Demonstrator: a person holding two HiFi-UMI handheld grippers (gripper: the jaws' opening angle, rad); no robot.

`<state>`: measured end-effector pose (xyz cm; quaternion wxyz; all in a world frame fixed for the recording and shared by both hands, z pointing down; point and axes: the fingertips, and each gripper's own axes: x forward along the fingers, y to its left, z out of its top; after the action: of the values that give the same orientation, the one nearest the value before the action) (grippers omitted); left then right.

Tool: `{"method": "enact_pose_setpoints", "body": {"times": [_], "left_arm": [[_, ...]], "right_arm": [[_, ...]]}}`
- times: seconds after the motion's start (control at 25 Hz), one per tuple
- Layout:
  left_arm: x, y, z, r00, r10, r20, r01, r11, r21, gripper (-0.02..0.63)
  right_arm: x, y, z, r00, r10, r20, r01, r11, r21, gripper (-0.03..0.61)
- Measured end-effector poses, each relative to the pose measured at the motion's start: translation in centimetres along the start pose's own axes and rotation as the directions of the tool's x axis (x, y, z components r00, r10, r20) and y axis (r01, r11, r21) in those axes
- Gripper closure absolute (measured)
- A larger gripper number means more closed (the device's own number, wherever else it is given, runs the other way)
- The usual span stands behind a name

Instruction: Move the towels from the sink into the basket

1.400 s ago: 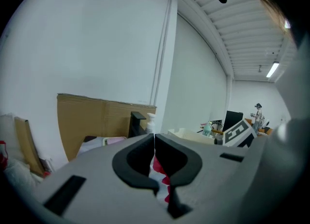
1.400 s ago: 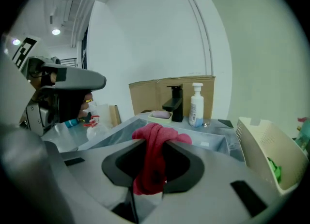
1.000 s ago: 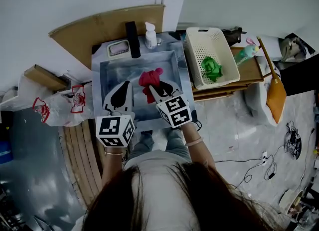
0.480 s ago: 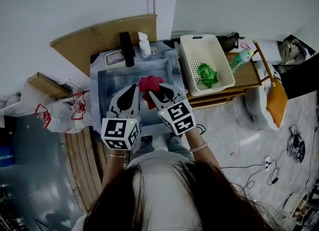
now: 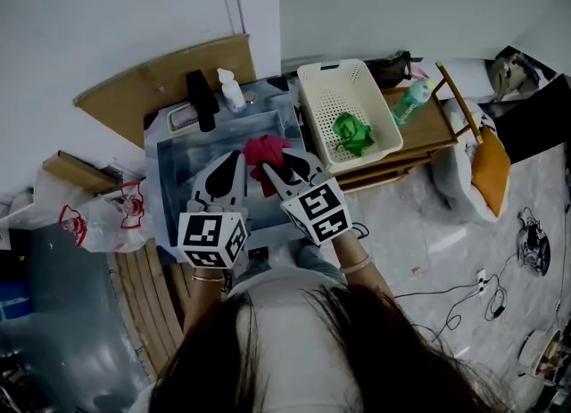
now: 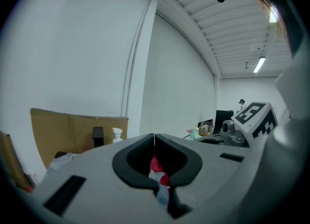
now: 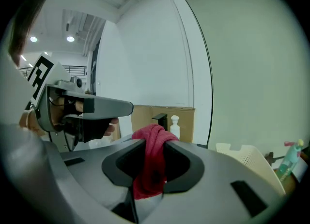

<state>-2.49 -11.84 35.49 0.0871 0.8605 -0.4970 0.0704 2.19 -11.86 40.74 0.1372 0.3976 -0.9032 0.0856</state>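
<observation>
Steel sink (image 5: 174,170) against a white wall (image 5: 401,1), cardboard (image 5: 169,63) behind it, tiled floor (image 5: 428,224) at right. Basket (image 5: 323,99) on a wood table (image 5: 437,126) right of the sink, green towel (image 5: 352,133) inside. Right gripper (image 7: 154,141) clenched on the red towel (image 7: 147,170), held above the sink's right part. Left gripper (image 6: 154,138) closed tip to tip, empty, just left of the red towel.

Dim and softly lit from overhead, with a strip lamp (image 6: 260,64) at two o'clock, round ceiling lamps (image 7: 70,38) at ten o'clock, fisheye-bent walls, black-vignetted corners, blurred near foreground.
</observation>
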Motion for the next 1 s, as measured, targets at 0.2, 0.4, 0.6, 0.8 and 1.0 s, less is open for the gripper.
{"method": "enact_pose_setpoints", "body": {"times": [0.2, 0.4, 0.6, 0.8, 1.0], "left_arm": [[1.8, -1.7, 0.1, 1.000, -0.024, -0.003, 0.024, 1.000, 0.007, 0.604], [3.7, -3.6, 0.3, 0.999, -0.053, -0.005, 0.053, 0.998, 0.014, 0.604], [5.4, -5.6, 0.5, 0.997, -0.079, -0.004, 0.079, 0.997, 0.022, 0.604], [6.9, -7.3, 0.6, 0.995, -0.101, -0.005, 0.101, 0.994, 0.029, 0.604], [8.0, -9.1, 0.4, 0.993, -0.116, -0.010, 0.117, 0.993, 0.026, 0.604]], "right_arm": [[-1.6, -2.4, 0.0, 0.999, -0.034, 0.013, 0.034, 0.999, 0.008, 0.465], [-3.3, -5.1, -0.3, 0.997, -0.074, 0.014, 0.074, 0.997, 0.010, 0.465], [-5.1, -7.7, -0.5, 0.993, -0.113, 0.019, 0.113, 0.994, 0.012, 0.465], [-6.8, -10.3, -0.8, 0.989, -0.145, 0.016, 0.145, 0.989, 0.007, 0.465], [-8.2, -12.8, -1.3, 0.986, -0.164, 0.012, 0.164, 0.986, 0.016, 0.465]]}}
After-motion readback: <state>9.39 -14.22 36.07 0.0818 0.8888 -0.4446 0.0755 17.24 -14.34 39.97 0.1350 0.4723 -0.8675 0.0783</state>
